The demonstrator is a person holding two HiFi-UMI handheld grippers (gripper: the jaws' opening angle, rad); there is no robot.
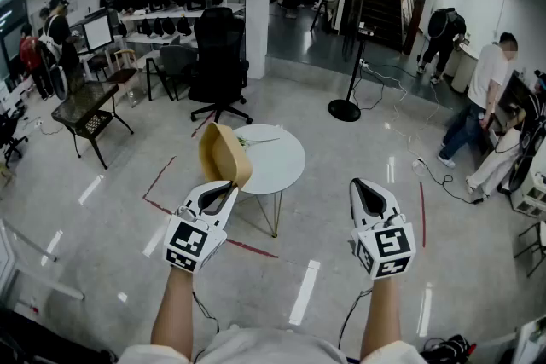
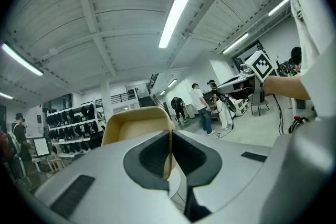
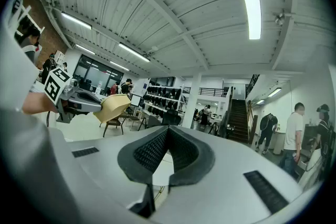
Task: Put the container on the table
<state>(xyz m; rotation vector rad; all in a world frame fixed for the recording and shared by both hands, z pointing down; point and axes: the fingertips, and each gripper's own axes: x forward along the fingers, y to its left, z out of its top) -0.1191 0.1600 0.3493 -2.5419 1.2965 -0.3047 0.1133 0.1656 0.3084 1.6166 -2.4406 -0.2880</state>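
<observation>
The container (image 1: 223, 153) is a tan, shallow bowl-like tub, held on edge in the air over the near left rim of the round white table (image 1: 281, 159). My left gripper (image 1: 230, 184) is shut on the container's thin wall; in the left gripper view the container (image 2: 137, 126) rises just beyond the pinching jaws of that gripper (image 2: 170, 136). My right gripper (image 1: 365, 184) hangs level to the table's right, apart from it, shut with nothing between its pads (image 3: 167, 131). The right gripper view shows the container (image 3: 114, 106) at the left.
The table stands on thin gold legs (image 1: 275, 213) on a glossy grey floor with red tape lines (image 1: 158, 183). A black office chair (image 1: 219, 64) stands behind the table, and a black lamp stand (image 1: 345, 108) with cables on the floor is at the back right. People stand at the right and far left.
</observation>
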